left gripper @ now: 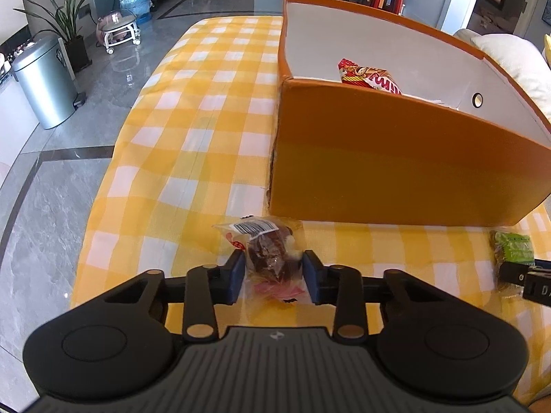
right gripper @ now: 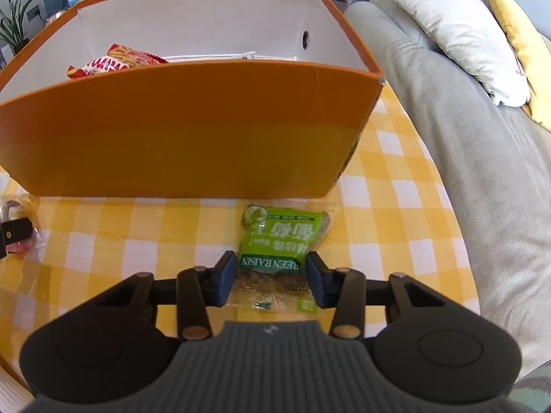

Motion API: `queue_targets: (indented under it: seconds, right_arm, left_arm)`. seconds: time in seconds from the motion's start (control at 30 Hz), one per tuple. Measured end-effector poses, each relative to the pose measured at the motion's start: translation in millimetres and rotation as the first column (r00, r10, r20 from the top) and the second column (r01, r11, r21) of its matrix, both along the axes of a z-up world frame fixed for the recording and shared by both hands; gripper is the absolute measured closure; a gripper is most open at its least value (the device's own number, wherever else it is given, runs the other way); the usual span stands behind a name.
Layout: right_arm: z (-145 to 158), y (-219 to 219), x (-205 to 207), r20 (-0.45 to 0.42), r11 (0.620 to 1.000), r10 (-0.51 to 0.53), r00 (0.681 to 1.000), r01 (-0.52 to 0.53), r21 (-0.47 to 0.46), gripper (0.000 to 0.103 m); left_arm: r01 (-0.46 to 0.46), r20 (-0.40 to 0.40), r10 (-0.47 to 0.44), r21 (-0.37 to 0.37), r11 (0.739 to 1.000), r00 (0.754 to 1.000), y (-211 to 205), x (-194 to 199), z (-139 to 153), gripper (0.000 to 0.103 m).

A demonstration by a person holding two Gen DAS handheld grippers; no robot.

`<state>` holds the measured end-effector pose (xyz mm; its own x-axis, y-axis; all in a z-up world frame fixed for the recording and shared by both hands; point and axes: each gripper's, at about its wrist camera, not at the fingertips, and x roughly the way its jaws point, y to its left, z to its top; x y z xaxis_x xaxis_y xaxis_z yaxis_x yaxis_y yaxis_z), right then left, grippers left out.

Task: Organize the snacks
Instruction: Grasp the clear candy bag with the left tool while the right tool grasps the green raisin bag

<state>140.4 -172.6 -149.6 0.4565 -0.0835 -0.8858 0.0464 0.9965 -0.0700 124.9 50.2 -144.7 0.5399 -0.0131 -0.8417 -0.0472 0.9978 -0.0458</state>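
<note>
Two grippers low over the checked tablecloth near its front edge, before the orange box: left gripper parted around a clear brown snack packet, right gripper parted around a green raisin packet.

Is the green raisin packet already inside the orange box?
No, the green raisin packet lies on the checked cloth in front of the orange box, between the right gripper fingers.
</note>
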Motion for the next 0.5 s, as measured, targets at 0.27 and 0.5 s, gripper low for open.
queue_targets:
  seconds: [0.27,0.5]
  right_arm:
    - [12,-12,-11,0.000,0.987,-0.012,1.000,0.012,0.157,0.070]
    - [21,-5,-35,0.007,0.981,0.045,0.999,-0.045,0.191,0.071]
  left_arm:
    - [0.014,-0.030,-0.015,-0.029,0.999,0.999,-3,-14,12,0.065]
    - [0.041,-0.012,-0.042,-0.074,0.996,0.999,-11,-29,33,0.065]
